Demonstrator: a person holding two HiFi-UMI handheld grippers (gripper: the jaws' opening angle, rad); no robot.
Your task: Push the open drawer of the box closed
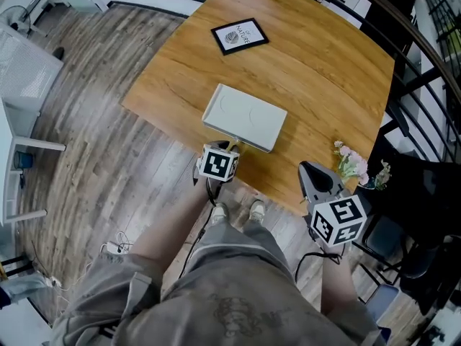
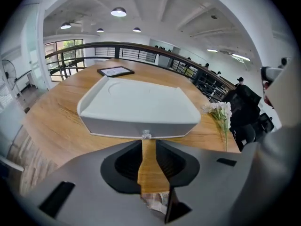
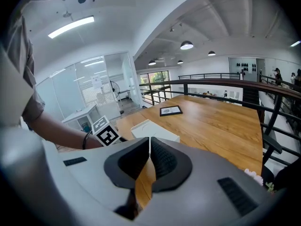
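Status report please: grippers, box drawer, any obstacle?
Left gripper open, empty, facing the knob. Right gripper shut, empty. Drawer looks closed. Nothing in the way.

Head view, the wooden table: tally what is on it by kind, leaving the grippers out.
White box with a drawer: 1
Framed picture: 1
Bunch of pale flowers: 1
Total: 3

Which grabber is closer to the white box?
Left. The left gripper sits at the box front, by its knob; the right gripper is off aside, near the flowers.
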